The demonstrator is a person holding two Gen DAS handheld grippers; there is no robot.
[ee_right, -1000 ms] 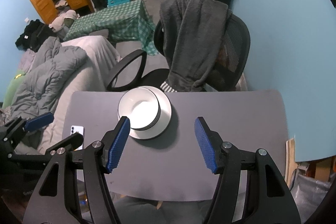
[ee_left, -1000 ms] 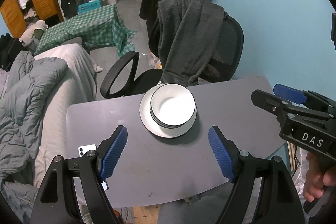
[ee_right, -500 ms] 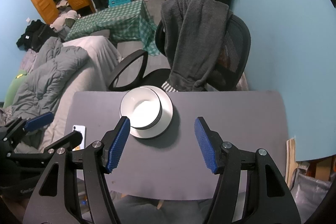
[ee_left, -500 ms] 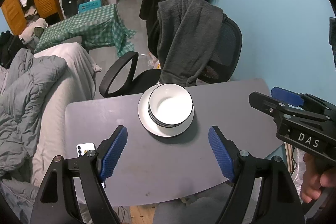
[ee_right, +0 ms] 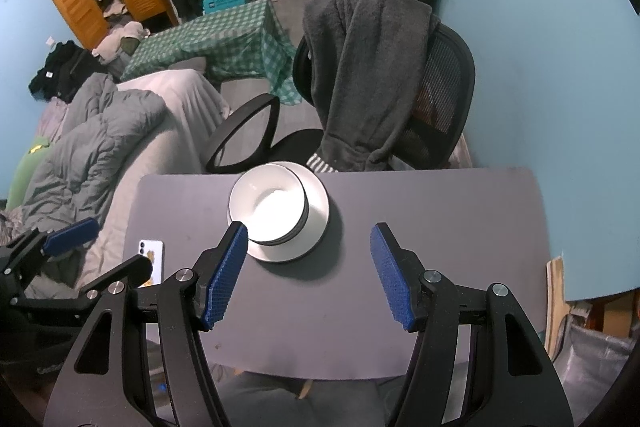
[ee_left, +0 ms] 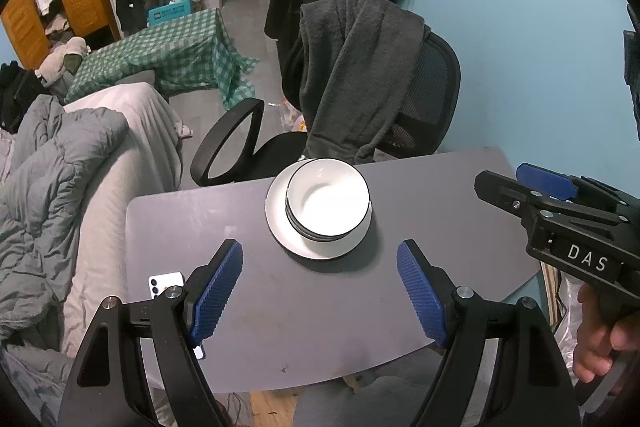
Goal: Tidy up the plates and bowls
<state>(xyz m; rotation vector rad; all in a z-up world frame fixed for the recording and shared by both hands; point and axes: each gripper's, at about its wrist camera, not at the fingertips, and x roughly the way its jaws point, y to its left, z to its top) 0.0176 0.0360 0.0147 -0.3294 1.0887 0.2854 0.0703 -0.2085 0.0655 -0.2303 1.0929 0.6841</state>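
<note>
Centrally on the far half of the grey table [ee_left: 328, 307] sits a white plate [ee_left: 280, 227], and a stack of white bowls [ee_left: 328, 201] with dark rims rests on it, nested one inside another and shifted toward the plate's far edge. Both grippers hover above the near half of the table, angled steeply down toward the dishes and well apart from them. The left gripper [ee_left: 320, 291] has its blue-padded jaws spread wide with nothing between them but bare tabletop; the right gripper [ee_right: 308, 275] likewise stands with its jaws parted and empty, its left pad overlapping the plate's near rim only in the line of sight. In the left wrist view the right gripper also shows at the right edge, gripped from below by a hand [ee_left: 600, 343]. A white phone [ee_right: 151, 261] lies flat near the table's left edge. Beyond the table stands a black office chair [ee_left: 424, 99] with a dark grey garment [ee_left: 352, 67] draped over its back.
</note>
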